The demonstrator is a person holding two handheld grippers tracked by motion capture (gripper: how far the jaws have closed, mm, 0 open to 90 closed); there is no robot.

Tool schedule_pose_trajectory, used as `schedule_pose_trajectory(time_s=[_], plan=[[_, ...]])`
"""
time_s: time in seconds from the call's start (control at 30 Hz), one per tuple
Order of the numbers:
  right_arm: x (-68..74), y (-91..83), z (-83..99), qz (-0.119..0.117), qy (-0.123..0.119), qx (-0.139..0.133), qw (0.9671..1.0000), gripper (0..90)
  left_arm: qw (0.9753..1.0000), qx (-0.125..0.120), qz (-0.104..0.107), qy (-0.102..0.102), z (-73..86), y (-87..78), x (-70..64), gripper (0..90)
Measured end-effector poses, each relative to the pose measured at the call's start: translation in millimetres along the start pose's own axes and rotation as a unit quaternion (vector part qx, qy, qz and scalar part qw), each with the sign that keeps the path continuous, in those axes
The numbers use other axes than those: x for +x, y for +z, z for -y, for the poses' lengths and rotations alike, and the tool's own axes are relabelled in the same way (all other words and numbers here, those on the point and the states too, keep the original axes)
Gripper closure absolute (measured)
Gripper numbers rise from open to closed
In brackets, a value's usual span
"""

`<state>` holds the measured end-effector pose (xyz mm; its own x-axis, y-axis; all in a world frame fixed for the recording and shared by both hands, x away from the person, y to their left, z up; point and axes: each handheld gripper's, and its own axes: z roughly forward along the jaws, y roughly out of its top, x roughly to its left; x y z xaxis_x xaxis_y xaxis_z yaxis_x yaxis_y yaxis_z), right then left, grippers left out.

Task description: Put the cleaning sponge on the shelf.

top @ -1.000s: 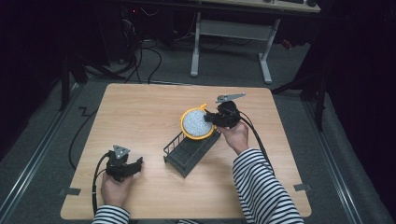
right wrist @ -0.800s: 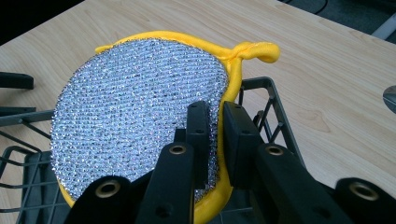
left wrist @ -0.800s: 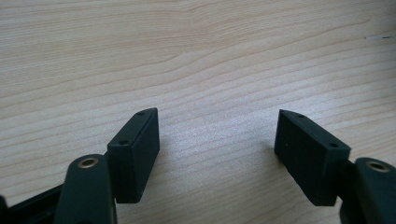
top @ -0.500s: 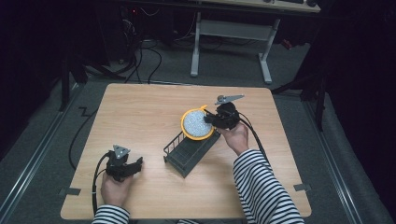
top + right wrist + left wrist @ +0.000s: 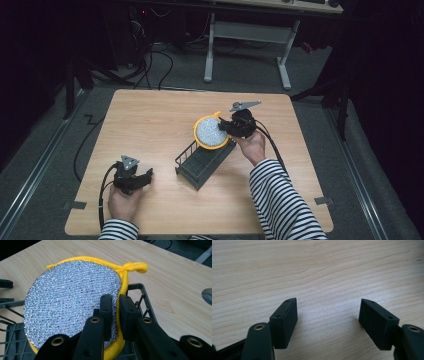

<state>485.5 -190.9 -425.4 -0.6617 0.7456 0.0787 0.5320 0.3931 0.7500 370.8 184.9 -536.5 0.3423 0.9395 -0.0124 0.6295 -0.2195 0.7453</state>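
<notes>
Wooden tabletop (image 5: 150,120): right hand-held gripper (image 5: 115,315) clamps a scouring pad (image 5: 212,132) by its edge over the rack (image 5: 200,162).
Left hand-held gripper (image 5: 328,317) gapes empty; that thin rim grip could slip, dropping the pad outside.

Bright, even overhead light on the table (image 5: 150,120) — dark, murky surroundings — soft shadows, slight blur.

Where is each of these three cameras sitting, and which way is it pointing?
High view: above the person's side, looking forward and down on the table; both striped sleeves, hands and tongs show.
Left gripper view: rides the left tongs, facing bare wood between open jaws.
Right gripper view: rides the right tongs, facing the scrubbing pad they clamp over the black rack.
Shared: high and right gripper views both show pad and rack.
</notes>
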Motion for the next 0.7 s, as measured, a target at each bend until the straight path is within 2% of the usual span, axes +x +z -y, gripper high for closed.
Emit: schedule_pose_trajectory(time_s=[0.07,0.2,0.3,0.4,0.7], plan=[[-1.2,0.9,0.0,-0.004,0.008,0.003,1.0,81.8,1.0,0.0,0.0,0.0,0.0,0.0,0.0,31.8],[-2.9,2.5,0.2,-0.006,0.004,0.011,0.9999,81.7,1.0,0.0,0.0,0.0,0.0,0.0,0.1,31.8],[-0.5,8.5,3.1,0.012,-0.012,0.034,0.9993,82.0,1.0,0.0,0.001,0.0,0.0,0.0,0.2,31.8],[-3.2,7.3,5.4,0.001,-0.003,0.03,0.9995,82.2,1.0,0.0,0.001,0.0,0.0,-0.1,0.2,31.9],[-2.6,1.8,7.5,-0.001,-0.016,0.051,0.9986,82.3,1.0,0.0,0.0,0.0,0.0,-0.1,0.1,31.9]])
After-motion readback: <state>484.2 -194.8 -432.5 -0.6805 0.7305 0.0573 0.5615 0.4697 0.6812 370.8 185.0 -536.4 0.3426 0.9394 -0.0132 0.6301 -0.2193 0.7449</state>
